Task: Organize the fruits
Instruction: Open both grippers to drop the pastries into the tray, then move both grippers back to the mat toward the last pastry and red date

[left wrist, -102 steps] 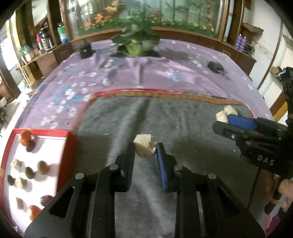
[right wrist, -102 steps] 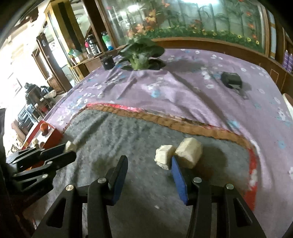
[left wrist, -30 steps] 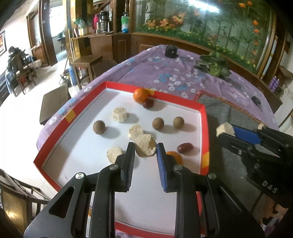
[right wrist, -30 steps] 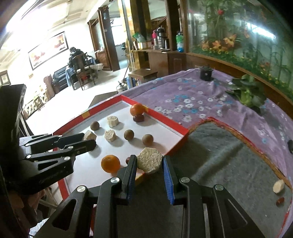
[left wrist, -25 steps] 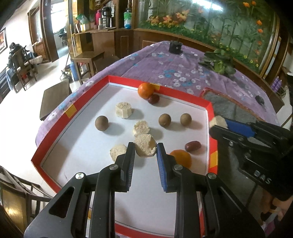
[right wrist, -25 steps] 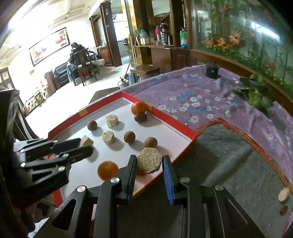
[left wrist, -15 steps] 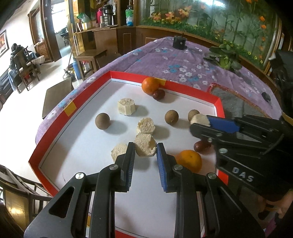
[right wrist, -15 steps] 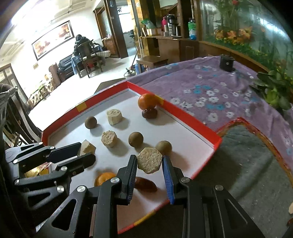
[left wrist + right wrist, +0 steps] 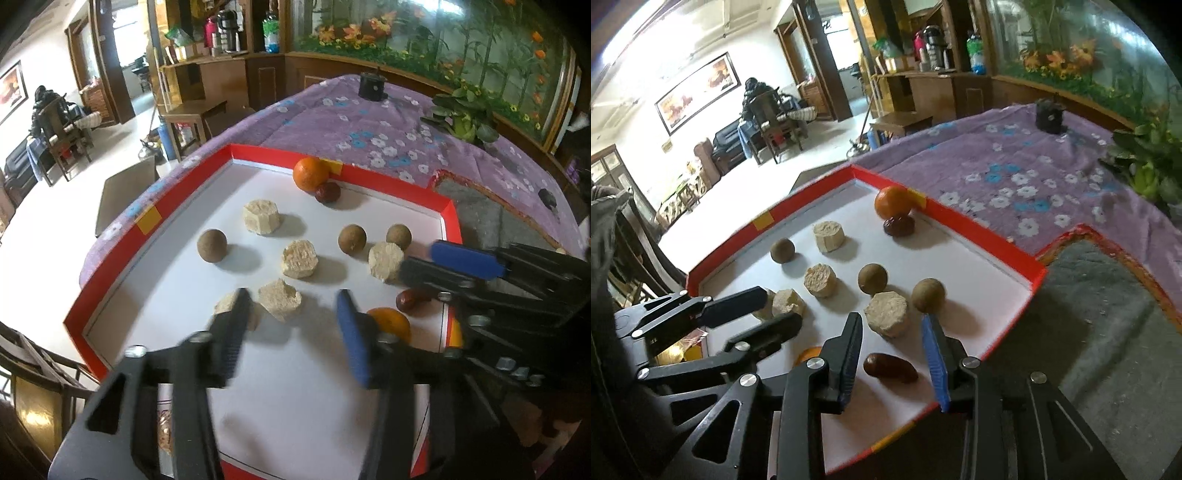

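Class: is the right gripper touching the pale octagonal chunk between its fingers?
Apart. The right wrist view shows the right gripper open, white tray visible beside the pale chunk.

Right gripper [image 9: 892, 339] spread wide over the red-rimmed tray [image 9: 982, 225]; a pale octagonal piece [image 9: 886, 313] rests on the tray floor between its fingers [image 9: 851, 343], untouched. Dark red date [image 9: 890, 367] lies below it. Left gripper [image 9: 772, 314] parted around a second pale chunk [image 9: 788, 302].
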Tool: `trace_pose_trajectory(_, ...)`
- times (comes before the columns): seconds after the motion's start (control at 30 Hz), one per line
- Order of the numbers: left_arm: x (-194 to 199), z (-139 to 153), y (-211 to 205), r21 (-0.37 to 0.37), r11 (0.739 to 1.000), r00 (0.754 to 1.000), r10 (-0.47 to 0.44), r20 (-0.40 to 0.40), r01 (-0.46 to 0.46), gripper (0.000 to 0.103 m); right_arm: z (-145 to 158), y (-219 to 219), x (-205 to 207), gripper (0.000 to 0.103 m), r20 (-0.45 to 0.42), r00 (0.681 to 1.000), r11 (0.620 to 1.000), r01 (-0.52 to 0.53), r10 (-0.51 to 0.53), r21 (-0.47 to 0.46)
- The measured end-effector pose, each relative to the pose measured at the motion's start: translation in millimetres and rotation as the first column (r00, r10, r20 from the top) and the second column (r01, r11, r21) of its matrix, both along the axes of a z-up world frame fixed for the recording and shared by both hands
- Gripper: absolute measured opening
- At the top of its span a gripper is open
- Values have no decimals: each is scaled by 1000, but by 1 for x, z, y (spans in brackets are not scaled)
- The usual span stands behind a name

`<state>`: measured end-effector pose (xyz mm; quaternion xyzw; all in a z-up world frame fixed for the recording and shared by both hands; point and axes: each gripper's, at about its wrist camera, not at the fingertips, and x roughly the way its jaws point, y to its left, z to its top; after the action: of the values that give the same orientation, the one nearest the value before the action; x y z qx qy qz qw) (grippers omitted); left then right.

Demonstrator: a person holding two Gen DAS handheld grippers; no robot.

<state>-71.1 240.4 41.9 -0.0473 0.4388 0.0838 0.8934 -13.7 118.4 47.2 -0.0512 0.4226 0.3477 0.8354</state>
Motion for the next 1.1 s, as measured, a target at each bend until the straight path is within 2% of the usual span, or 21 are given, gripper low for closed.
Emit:
trace_pose_trajectory(0.23, -3, 14, -13, 4, 1000, 999, -2, 41, 2, 55, 19, -43, -18, 37, 37, 996, 996, 77, -79, 34)
trace_pose_trajectory(0.5, 4, 21, -59, -6, 997, 995, -82, 53, 83, 55, 23, -103, -30, 40, 57, 975, 977, 212, -213, 27)
trace_pose_trajectory(0.63, 12, 21, -91, -21, 991, 990, -134, 50, 135, 55, 27, -137, -39, 40, 94, 943, 948, 319, -319, 20)
trace_pose_trajectory(0.8, 21, 20, -131, -29, 977, 977, -208, 39, 209, 55, 27, -176, -47, 45, 122, 909, 916, 402, -398, -9)
trace_pose_trajectory(0.83, 23, 20, -142, -29, 973, 973, -228, 35, 229, 55, 27, -176, -47, 45, 122, 909, 916, 402, -398, -9)
trace_pose_trajectory(1.1, 34, 16, -202, -30, 940, 940, -340, 11, 341, 55, 16, -260, -61, 46, 112, 838, 842, 539, -533, -29)
